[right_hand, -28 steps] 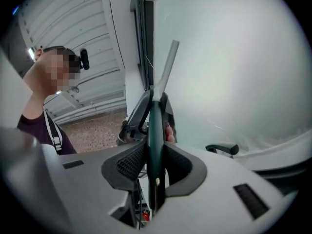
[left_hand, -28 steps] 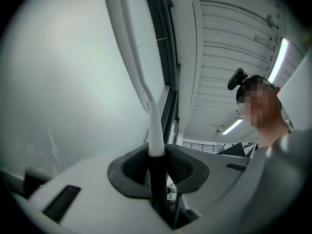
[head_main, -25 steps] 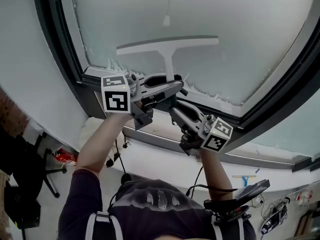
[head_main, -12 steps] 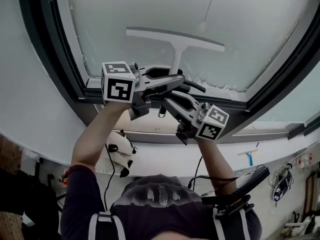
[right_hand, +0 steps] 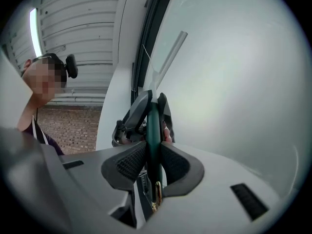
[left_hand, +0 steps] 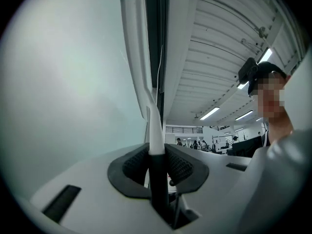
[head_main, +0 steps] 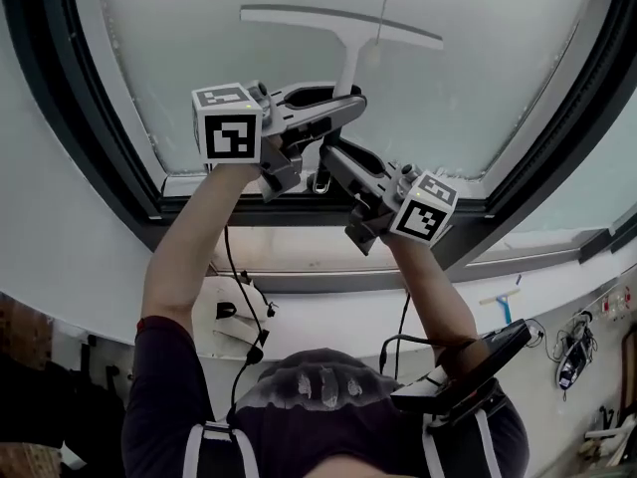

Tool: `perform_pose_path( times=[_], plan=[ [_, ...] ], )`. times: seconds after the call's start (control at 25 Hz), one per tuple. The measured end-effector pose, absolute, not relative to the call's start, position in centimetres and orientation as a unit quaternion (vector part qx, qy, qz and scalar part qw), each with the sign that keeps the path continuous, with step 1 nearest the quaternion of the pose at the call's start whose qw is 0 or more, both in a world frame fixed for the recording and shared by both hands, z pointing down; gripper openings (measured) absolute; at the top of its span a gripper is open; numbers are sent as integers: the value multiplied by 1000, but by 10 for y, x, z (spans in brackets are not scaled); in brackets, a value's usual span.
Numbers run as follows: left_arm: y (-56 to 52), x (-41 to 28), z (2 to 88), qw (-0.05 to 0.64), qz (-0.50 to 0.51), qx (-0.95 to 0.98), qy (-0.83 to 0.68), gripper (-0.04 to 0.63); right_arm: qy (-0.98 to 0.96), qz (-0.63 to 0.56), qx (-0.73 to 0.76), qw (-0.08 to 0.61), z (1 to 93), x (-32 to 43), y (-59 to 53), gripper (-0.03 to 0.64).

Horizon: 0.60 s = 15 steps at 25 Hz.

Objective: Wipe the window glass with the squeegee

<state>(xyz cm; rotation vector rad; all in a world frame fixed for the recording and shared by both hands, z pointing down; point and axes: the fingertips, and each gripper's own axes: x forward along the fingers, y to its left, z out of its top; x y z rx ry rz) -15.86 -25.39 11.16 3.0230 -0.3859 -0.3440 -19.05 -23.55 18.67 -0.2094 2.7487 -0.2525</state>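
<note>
A: Which step is in hand?

B: Mid-wipe, I'd say. The squeegee (head_main: pixel 350 63) is high on the window glass (head_main: pixel 488 78). Its blade (head_main: pixel 299 16) runs crosswise near the top of the pane, and in the left gripper view it appears to lie flat along the glass.

A: Who has hold of it?

B: Both. The left gripper (head_main: pixel 350 106) is clenched on the handle (left_hand: pixel 155 130) just where the white part meets the dark grip, with the pads pressing it from either side. The right gripper (head_main: pixel 333 157) is clamped lower down on the handle's dark green end (right_hand: pixel 152 121) — its pads bite on it too, just below the left gripper.

A: So both arms are raised?

B: Yes, reaching up in front of the dark window frame (head_main: pixel 100 147), with the two grippers close together.

A: And what does the next move call for?

B: A guess only: with the blade this near the top, the stroke wants to turn downward. That calls for even pressure along the whole blade so neither end lifts — and firm grips, since the handle is thin and could twist between the pads. In the head view the blade sits slightly tilted, so levelling it first would probably help.
</note>
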Motion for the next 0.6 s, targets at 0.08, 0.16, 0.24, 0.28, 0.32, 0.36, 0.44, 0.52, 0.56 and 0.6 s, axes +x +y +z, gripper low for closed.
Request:
perform_pose_path(
  times=[0.08,0.16,0.24,0.28,0.32,0.36,0.44,0.52,0.56,0.6],
  plan=[
    [-262,-156,92,31,-120,985,-124,84,975,-82,-72,194,168,-188,-244,91],
    [-269,-153,75,24,-125,984,-124,84,974,-78,-69,200,151,-185,-252,92],
    [-273,-153,64,17,-132,983,-125,84,974,-72,-66,204,141,-184,-256,91],
    [-273,-154,61,15,-139,982,-124,84,974,-67,-66,205,138,-183,-257,91],
    [-273,-155,60,14,-147,982,-121,84,974,-61,-66,206,136,-182,-257,92],
    [-272,-156,59,13,-155,981,-118,84,974,-55,-66,208,136,-181,-256,92],
    [-271,-156,58,11,-166,980,-109,84,975,-45,-63,210,136,-179,-256,91],
    [-271,-155,57,15,-173,980,-95,84,976,-31,-62,205,138,-179,-255,92],
    [-271,-154,57,19,-175,980,-89,84,977,-23,-64,201,139,-179,-255,92],
    [-271,-153,57,23,-176,980,-86,84,978,-17,-67,196,140,-179,-255,92]
  ],
)
